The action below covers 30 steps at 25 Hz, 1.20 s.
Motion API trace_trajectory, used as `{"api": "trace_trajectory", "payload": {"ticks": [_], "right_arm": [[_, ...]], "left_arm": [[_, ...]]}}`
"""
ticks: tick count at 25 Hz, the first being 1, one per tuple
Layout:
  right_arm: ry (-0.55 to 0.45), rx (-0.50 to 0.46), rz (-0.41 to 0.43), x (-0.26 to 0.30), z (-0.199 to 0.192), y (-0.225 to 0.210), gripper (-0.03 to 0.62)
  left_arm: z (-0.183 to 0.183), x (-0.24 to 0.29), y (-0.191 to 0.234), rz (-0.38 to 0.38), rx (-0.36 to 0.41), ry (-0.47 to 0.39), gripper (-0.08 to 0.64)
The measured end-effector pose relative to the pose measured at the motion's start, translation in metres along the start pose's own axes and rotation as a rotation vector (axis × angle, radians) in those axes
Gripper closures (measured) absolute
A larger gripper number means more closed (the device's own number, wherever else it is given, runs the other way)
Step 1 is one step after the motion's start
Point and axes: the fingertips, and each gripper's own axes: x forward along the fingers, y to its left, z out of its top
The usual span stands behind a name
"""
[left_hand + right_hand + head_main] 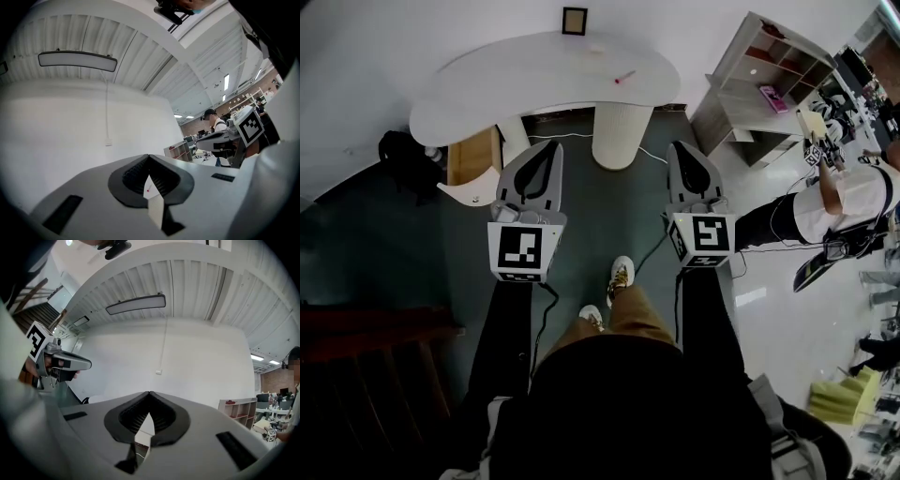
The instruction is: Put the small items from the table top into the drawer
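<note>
A white curved table (516,80) stands ahead against the wall. On its top lie a small red pen-like item (623,77) and a small pale item (597,49). Under its left end is a wooden drawer unit (473,155); whether a drawer is out I cannot tell. My left gripper (551,144) and right gripper (678,146) are held level, side by side, well short of the table, above the dark floor. Both are shut with nothing in them. In the left gripper view the jaws (149,157) meet at the tips. The right gripper (149,393) looks the same in its own view.
A dark picture frame (574,21) leans at the table's back edge. The table's thick white pedestal (622,131) stands between the grippers. An open shelf unit (769,84) and a person (844,202) are at the right. Dark wooden stairs (366,366) lie at the lower left.
</note>
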Motion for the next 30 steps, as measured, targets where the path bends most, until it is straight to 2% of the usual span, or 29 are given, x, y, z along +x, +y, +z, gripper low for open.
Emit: {"api": "trace_trajectory", "payload": {"ticks": [9,16,24,30], "right_arm": [[-0.03,0.024,0.001,0.055,-0.012,-0.04,0.569],[-0.049,0.039,0.037,0.156,-0.029,-0.085,0.569],[-0.054,0.074,0.131,0.284,-0.037,-0.137,0.569],[-0.069,0.113,0.146,0.323,-0.047,-0.158,0.569]], "left_arm": [[-0.01,0.063,0.008,-0.005,0.003,0.002,0.545],[-0.028,0.152,0.043,0.026,0.024,0.02,0.545],[-0.035,0.265,0.089,0.094,0.041,0.06,0.545],[-0.047,0.311,0.097,0.071,0.068,0.089,0.545]]}}
